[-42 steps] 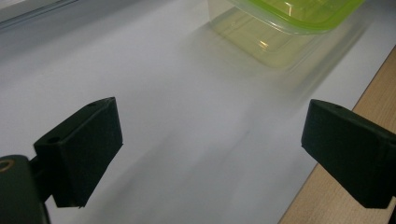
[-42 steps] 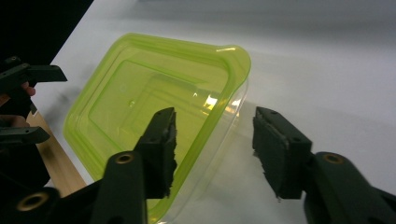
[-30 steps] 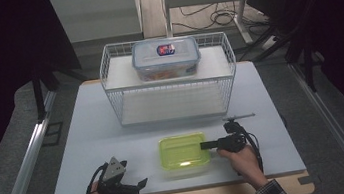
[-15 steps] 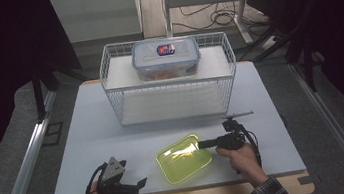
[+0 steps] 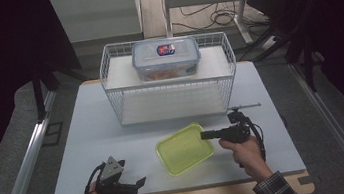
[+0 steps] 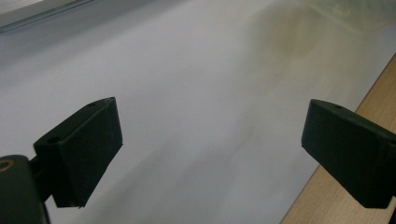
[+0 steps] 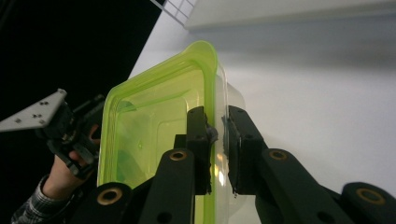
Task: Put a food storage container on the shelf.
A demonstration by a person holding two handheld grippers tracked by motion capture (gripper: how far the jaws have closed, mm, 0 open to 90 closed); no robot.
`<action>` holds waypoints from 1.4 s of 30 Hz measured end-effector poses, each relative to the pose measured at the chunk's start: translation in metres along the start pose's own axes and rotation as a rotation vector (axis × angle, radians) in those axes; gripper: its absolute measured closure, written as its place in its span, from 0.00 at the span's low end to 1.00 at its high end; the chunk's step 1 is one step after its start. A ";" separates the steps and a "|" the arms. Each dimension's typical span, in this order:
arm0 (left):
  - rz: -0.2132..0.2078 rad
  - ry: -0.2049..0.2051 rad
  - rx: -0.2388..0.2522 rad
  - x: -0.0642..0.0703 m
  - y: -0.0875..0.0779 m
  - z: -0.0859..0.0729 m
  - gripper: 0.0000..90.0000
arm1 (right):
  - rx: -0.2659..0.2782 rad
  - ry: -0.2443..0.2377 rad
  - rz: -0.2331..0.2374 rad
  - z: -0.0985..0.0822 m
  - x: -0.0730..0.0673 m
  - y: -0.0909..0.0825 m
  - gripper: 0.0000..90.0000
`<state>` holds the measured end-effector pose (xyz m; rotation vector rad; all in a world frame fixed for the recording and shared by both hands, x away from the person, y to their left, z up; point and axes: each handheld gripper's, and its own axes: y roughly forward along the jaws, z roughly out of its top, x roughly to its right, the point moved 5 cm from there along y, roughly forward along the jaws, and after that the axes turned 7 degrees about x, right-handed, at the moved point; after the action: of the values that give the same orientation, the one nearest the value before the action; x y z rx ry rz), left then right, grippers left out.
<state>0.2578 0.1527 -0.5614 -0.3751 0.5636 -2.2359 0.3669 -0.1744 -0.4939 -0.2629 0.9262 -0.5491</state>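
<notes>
Gripping green container [image 5: 185, 148] rim w/ right gripper [image 5: 205, 135] jaws clamped; left gripper [image 5: 138, 184] jaws wide apart, holding nothing.

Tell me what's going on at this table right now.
A person works with a gripper in each hand. The right gripper is shut on the near wall of a green container, tilted up off the white table. The left gripper stands open over the table's front edge. Behind, a lidded clear box sits on top of a wire rack.
</notes>
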 end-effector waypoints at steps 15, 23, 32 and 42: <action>0.000 -0.002 0.001 0.000 0.000 0.000 0.06 | 0.055 -0.011 0.034 0.029 -0.020 -0.017 0.89; 0.002 -0.002 0.001 -0.001 0.000 0.000 0.06 | 0.092 -0.003 0.057 0.050 -0.033 -0.026 0.90; 0.002 -0.001 0.004 -0.001 -0.001 0.000 0.06 | 0.133 -0.010 0.069 0.071 -0.044 -0.035 0.90; 0.004 -0.005 0.014 -0.002 -0.001 0.001 0.05 | 0.178 -0.027 0.074 0.100 -0.064 -0.047 0.90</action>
<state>0.2585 0.1543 -0.5601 -0.3723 0.5447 -2.2337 0.4022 -0.1801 -0.3716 -0.0753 0.8516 -0.5541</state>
